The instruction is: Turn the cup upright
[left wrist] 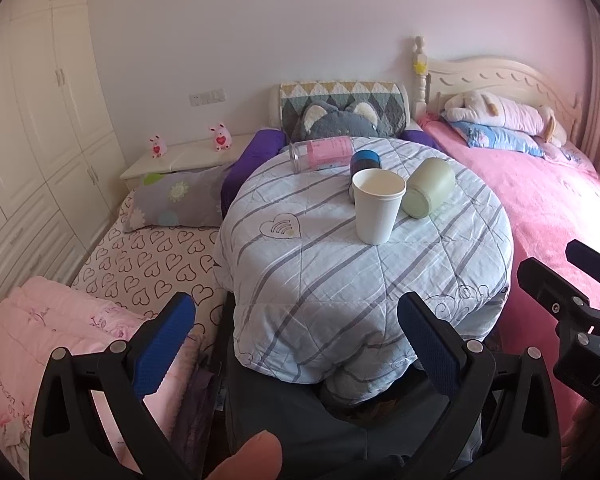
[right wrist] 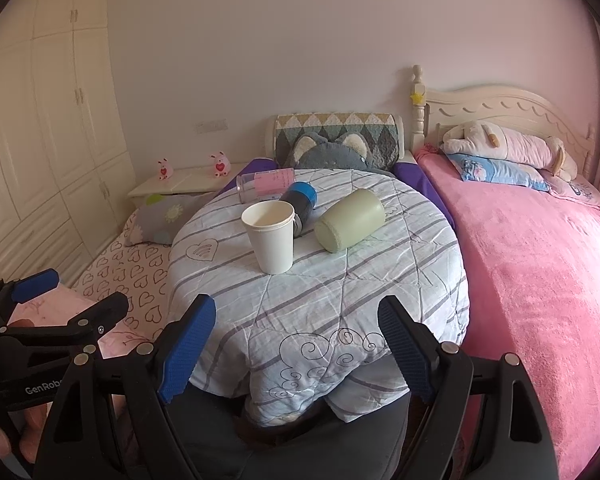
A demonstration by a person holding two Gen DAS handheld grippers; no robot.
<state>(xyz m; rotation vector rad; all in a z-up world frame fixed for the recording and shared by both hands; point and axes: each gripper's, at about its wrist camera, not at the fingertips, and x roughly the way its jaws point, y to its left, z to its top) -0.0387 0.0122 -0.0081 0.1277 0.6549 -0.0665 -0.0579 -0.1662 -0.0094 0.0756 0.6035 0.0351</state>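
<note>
Lying sideways, green cup (right wrist: 350, 220); left view alone shows thumb (left wrist: 252, 458).

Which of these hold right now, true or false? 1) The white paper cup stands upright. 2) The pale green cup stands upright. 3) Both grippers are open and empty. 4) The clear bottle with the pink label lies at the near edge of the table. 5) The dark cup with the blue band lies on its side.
1) The white paper cup stands upright: true.
2) False: the pale green cup lies on its side.
3) The left gripper and right gripper are open and empty: true.
4) False: the clear bottle with the pink label lies at the far edge.
5) The dark cup with the blue band lies on its side: true.
</note>
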